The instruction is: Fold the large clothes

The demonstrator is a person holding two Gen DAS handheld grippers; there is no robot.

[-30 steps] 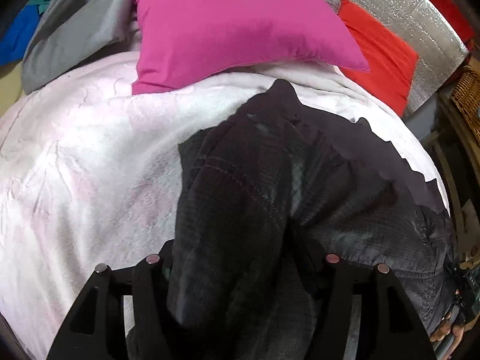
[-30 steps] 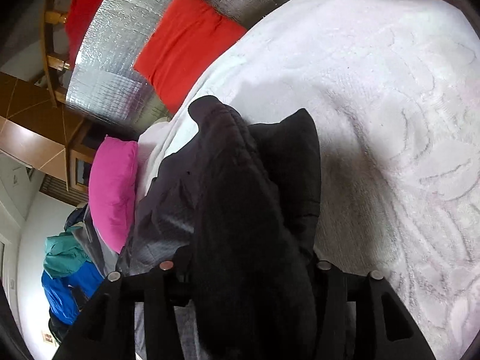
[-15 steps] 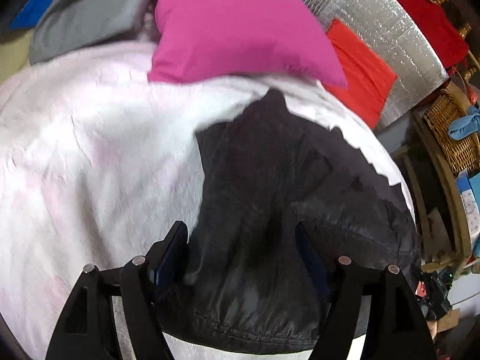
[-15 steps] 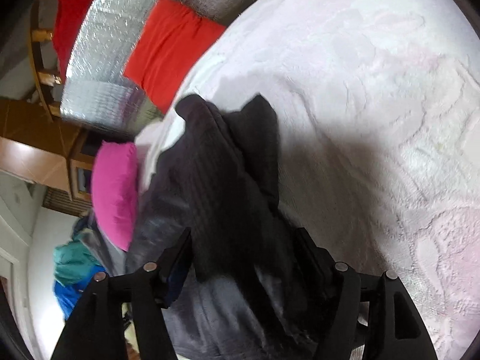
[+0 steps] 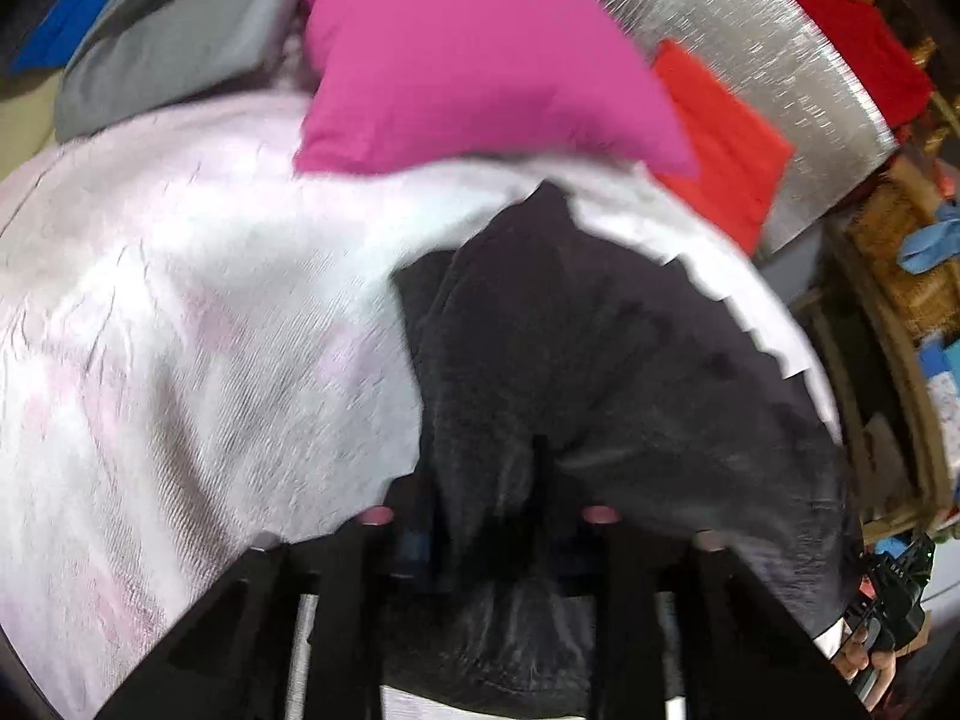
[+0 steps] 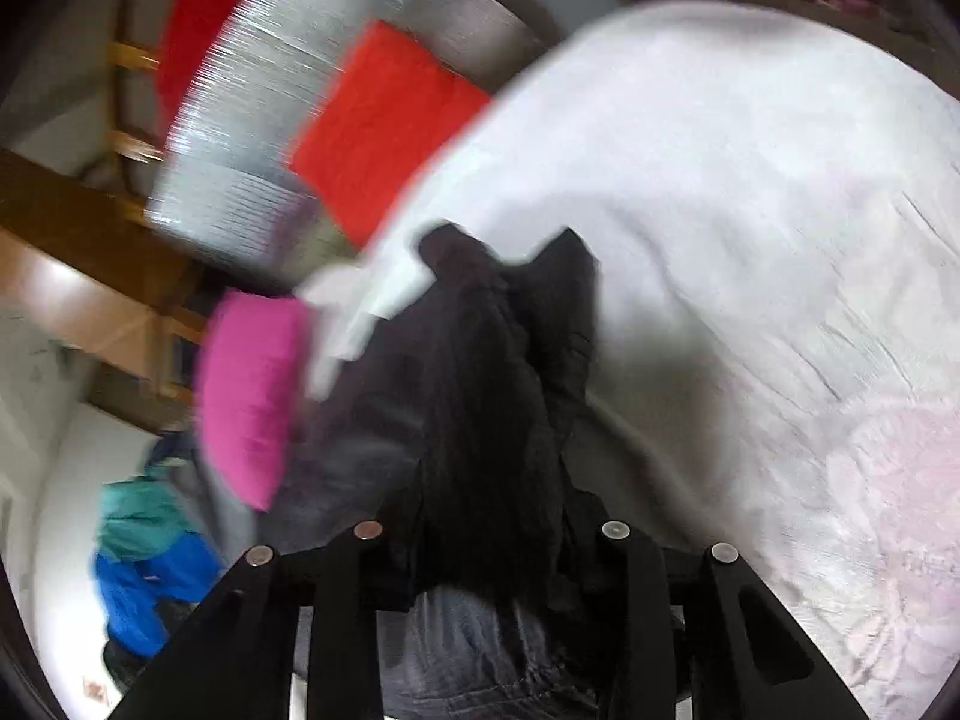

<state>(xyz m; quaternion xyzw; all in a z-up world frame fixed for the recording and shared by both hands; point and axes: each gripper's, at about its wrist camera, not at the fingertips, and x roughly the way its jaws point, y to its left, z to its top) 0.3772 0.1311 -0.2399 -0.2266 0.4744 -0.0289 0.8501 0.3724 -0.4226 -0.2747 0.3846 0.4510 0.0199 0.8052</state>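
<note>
A dark grey-black garment (image 5: 600, 360) lies on the white and pink bedspread (image 5: 180, 330), stretched from the pillows toward me. My left gripper (image 5: 486, 516) is shut on a bunched fold of its near edge. In the right wrist view the same garment (image 6: 480, 390) runs up from my right gripper (image 6: 492, 534), which is shut on another fold of it. The fingertips of both grippers are hidden under cloth. Both views are blurred by motion.
A magenta pillow (image 5: 468, 54) and a red pillow (image 5: 720, 138) lie at the head of the bed against a silver panel (image 5: 780, 48). A grey garment (image 5: 168, 42) lies far left. A wicker basket (image 5: 894, 252) stands right. A blue-teal clothes pile (image 6: 144, 558) lies beyond.
Both grippers opened around the garment half a second ago and have closed on it again. The cloth has been drawn toward me and lies flatter on the bed.
</note>
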